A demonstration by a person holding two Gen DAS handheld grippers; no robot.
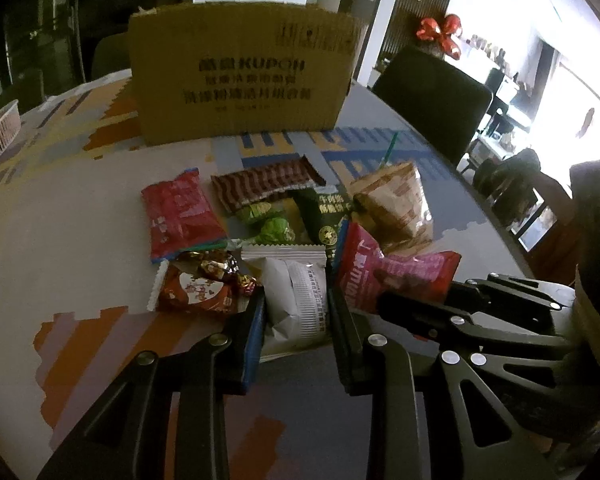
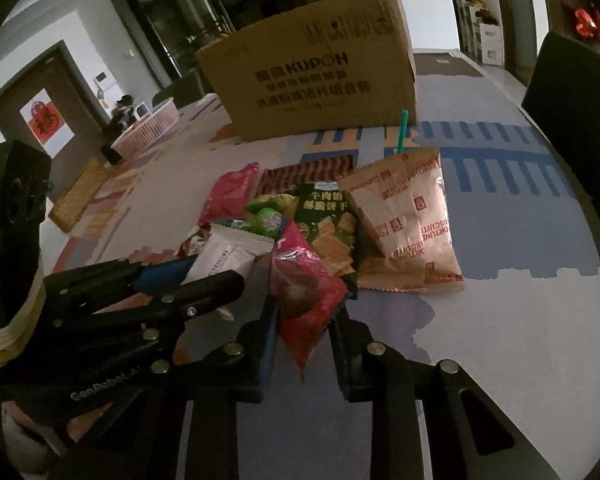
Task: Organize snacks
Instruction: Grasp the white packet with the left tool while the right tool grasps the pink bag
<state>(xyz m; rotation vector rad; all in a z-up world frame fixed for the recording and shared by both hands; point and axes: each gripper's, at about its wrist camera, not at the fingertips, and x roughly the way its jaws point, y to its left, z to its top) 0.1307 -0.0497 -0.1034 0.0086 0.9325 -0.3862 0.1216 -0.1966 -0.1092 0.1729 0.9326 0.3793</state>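
A heap of snack packets lies on the patterned table [image 1: 80,208] in front of a cardboard box [image 1: 244,76]. My left gripper [image 1: 298,320] is shut on a white packet [image 1: 296,296] at the near edge of the heap, with a pad on each side of it. In the right wrist view my right gripper [image 2: 304,324] pinches the lower end of a pink-red packet [image 2: 308,292]. The left gripper [image 2: 216,272] holds the white packet [image 2: 228,256] just to its left. Both packets still touch the heap.
The heap also holds a red packet [image 1: 180,216], a brown striped packet [image 1: 264,184], green candies [image 1: 272,224], a dark green biscuit packet [image 2: 332,232] and fortune biscuit packets [image 2: 408,220]. A pink basket [image 2: 148,132] sits far left. A dark chair [image 2: 576,92] stands at the table's right edge.
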